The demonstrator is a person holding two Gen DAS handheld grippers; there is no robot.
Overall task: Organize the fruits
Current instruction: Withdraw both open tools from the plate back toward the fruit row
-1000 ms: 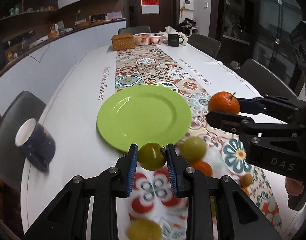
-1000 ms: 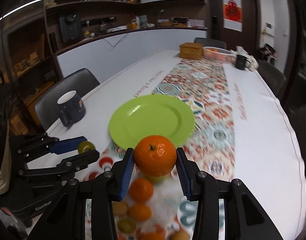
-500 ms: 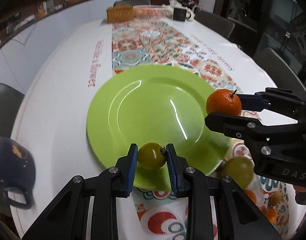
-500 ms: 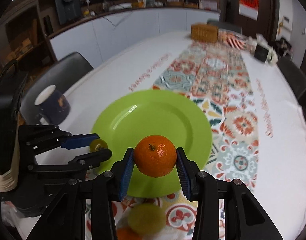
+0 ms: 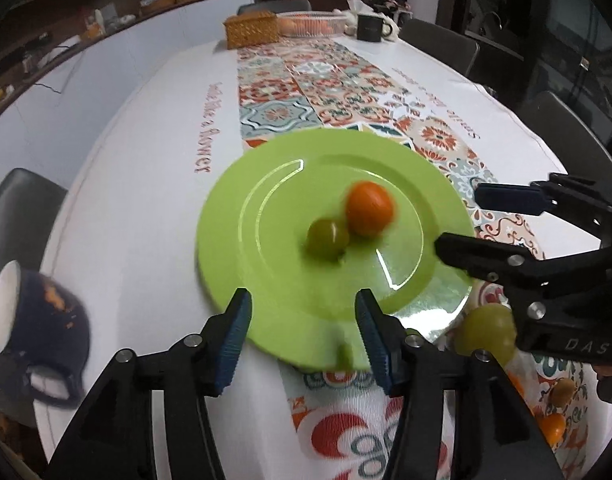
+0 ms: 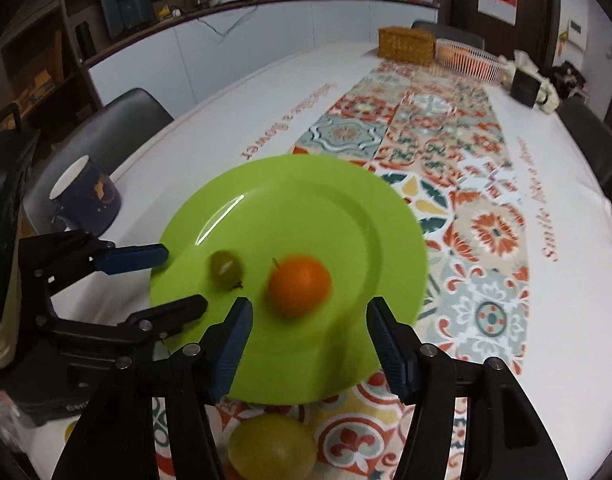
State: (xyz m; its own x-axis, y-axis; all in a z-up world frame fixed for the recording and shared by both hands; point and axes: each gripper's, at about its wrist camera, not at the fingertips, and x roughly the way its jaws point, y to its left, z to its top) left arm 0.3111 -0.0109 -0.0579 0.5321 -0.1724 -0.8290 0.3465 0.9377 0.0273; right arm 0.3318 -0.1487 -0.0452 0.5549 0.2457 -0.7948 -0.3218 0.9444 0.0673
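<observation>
Green plate (image 5: 234, 240) is now carrying the orange (image 5: 369, 209) and small green fruit (image 5: 327, 237), both grippers' fingers (image 5: 236, 332) are gaping empty, more fruit (image 6: 272, 450) is waiting on the tabletop (image 6: 566, 320).

left tool (image 5: 302, 330) spread, empty | orange (image 5: 370, 209) touching green fruit (image 5: 327, 237) on plate (image 5: 242, 248)

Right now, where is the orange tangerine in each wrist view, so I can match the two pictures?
Left wrist view: the orange tangerine lies on the green plate, right of centre, beside the small green fruit.
Right wrist view: the tangerine sits low on the plate, ahead of the open right gripper.
Shared landmark: the dark blue mug left of the plate.
</observation>
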